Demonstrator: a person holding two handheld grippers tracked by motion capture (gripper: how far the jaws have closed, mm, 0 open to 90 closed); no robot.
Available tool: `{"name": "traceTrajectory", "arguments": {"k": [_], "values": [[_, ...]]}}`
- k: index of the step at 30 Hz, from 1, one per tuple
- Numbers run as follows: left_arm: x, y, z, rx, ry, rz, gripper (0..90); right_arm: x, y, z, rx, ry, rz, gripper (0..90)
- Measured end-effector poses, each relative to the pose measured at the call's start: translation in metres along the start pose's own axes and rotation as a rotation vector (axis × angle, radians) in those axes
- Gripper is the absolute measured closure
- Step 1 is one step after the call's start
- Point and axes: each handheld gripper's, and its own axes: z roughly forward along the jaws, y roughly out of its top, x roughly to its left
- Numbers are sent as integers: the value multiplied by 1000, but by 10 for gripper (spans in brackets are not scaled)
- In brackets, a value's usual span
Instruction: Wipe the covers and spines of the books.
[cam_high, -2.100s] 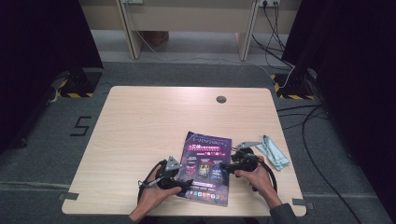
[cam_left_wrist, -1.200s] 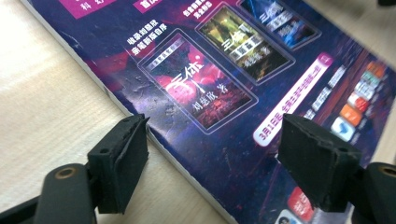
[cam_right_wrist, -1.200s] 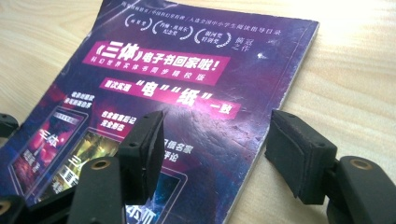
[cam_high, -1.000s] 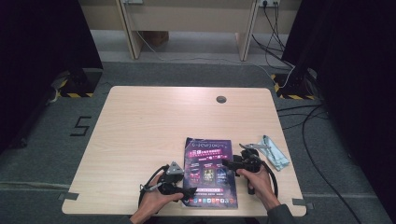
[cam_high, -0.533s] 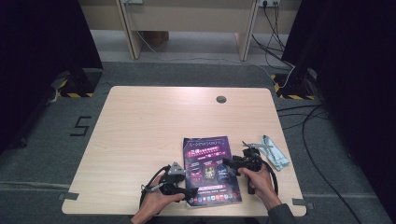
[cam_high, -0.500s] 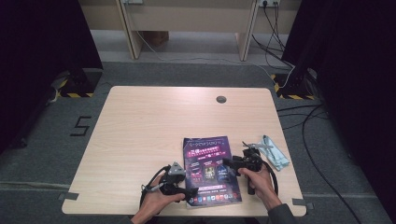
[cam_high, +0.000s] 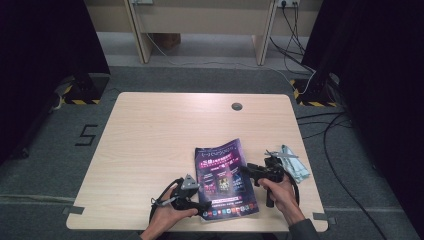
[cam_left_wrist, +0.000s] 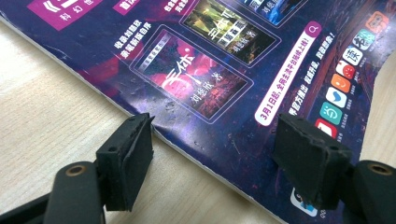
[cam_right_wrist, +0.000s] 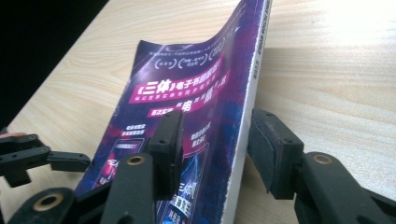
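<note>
A purple magazine (cam_high: 222, 175) lies on the wooden table (cam_high: 160, 140) near its front edge. My left gripper (cam_high: 202, 206) is at the magazine's lower left edge. In the left gripper view it (cam_left_wrist: 215, 158) stands open, one jaw on the wood, the other over the cover (cam_left_wrist: 224, 70); its jaws have just been closing. My right gripper (cam_high: 246, 170) sits at the right edge. In the right gripper view it (cam_right_wrist: 217, 135) straddles the raised white spine of the magazine (cam_right_wrist: 187, 88). Its jaws have just been closing, with a gap still left on the cover side.
A pale blue-green cloth (cam_high: 295, 167) lies on the table just right of my right hand. A round cable hole (cam_high: 236, 106) sits near the far edge. The left gripper's jaws (cam_right_wrist: 28, 154) show at the left of the right gripper view.
The magazine has turned a little counter-clockwise, its upper right corner now farther from me. Both hands have stayed at its two side edges.
</note>
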Motion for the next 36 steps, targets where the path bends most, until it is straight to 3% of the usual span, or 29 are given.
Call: {"name": "traceTrajectory", "arguments": {"k": [10,11,17,19,24,27,34,36], "values": [[0,-1,0,-4,7,3,281,3,-1,-5,1,12,8,581],[0,-1,0,-3,5,-1,281,4,-2,-6,10,7,-8,580],[0,-1,-1,-8,9,-8,281,2,-4,-8,49,-4,14,566],[0,-2,-1,-13,10,-14,283,1,-4,-9,52,12,39,564],[1,-2,-1,-10,11,-7,284,3,-4,-9,41,22,52,543],[0,-2,-1,-9,13,-6,283,4,-4,-9,41,18,46,544],[2,-3,-2,-12,11,-7,287,8,-1,-12,26,64,65,559],[1,-3,-2,-7,16,1,287,10,1,-13,36,78,47,567]]}}
